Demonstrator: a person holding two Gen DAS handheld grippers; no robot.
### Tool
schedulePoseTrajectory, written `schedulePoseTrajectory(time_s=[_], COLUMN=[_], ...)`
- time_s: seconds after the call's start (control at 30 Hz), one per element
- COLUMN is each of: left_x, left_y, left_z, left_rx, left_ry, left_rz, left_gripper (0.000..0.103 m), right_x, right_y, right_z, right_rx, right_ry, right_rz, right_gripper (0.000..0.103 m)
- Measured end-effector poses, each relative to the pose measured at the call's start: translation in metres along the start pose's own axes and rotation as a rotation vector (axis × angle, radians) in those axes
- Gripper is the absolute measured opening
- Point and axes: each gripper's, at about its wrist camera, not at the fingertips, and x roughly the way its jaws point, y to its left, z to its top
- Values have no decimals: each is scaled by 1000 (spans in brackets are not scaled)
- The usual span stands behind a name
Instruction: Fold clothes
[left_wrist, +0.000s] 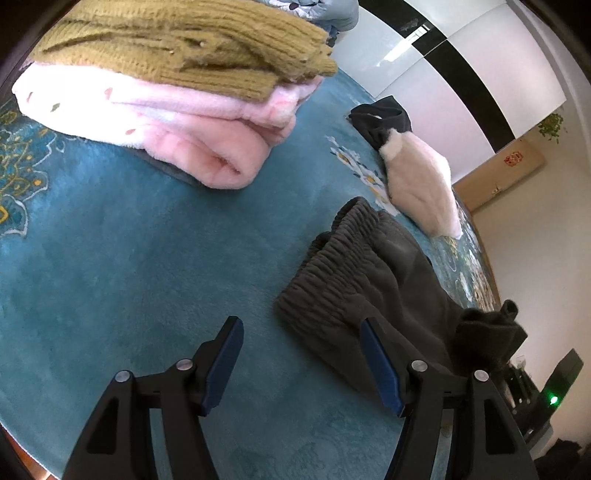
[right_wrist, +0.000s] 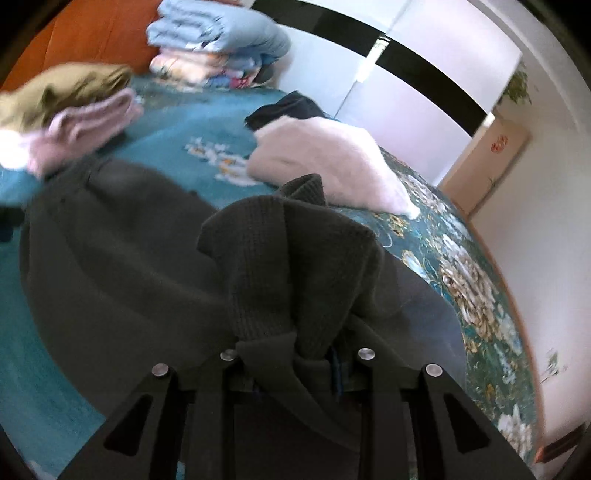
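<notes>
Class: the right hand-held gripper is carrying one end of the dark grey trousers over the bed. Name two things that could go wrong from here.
1. The right hand-held gripper pinches only a bunched cuff of the dark grey trousers, so it may slip out.
2. The left hand-held gripper is open beside the waistband, pinning nothing, so the fabric could drag and fold crooked.

Left gripper (left_wrist: 301, 341) jaws apart, right gripper (right_wrist: 295, 354) jaws clamped

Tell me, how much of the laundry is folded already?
Done: an olive sweater stacked on a folded pink fleece. In hand: the dark grey trousers, their hem bunched in the right tongs; the left tongs are open. Left: the white fluffy garment and black one.
</notes>
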Motion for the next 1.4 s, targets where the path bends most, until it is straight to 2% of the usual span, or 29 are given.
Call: schedulePoseTrajectory(time_s=[0.07,0.17,0.23,0.33,0.4,0.53,0.57,0.63,0.7,0.73,0.87,1.0,1.07,1.17,1.3,1.4], left_x=[2,5,7,11,11,13,13,16,21,23,30,35,38,41,45,48], left_y=[0,-1,-3,-6,-8,-10,-11,-12,-15,-16,-18,-18,-18,-16,-5,-6], left_z=[1,2,2,1,2,5,5,6,6,5,3,3,4,5,7,7], left_rx=[1,1,2,7,11,12,10,0,-6,-8,-18,-27,-38,-64,-145,-159], left_ry=[2,8,14,20,21,24,28,40,56,64,87,100,101,94,69,35], left_rz=[-1,1,2,1,-5,-29,-39,-57,-69,-70,-81,-75,-82,-100,-162,-170], left_gripper=[70,70,70,70,70,70,70,70,70,70,70,70,70,70,71,71], right_x=[0,-1,-4,-17,-32,-52,-54,-50,-34,-23,12,44,52,45,22,17], right_y=[9,19,24,33,29,-19,-40,-68,-87,-91,-68,-35,-31,-41,-64,-76], right_z=[-5,-10,-10,-4,4,18,20,20,19,17,7,-10,-22,-27,-37,-45], right_rx=[-42,-77,-93,-124,-99,113,189,284,329,336,315,280,294,359,473,525], right_ry=[12,21,8,-54,-100,-170,-187,-204,-154,-113,-2,89,108,68,-40,-61], right_rz=[-24,-43,-19,-7,60,214,219,162,61,60,178,240,254,293,315,326], right_gripper=[33,45,72,72,72,72,72,73,73,73,73,73,73,73,73,73])
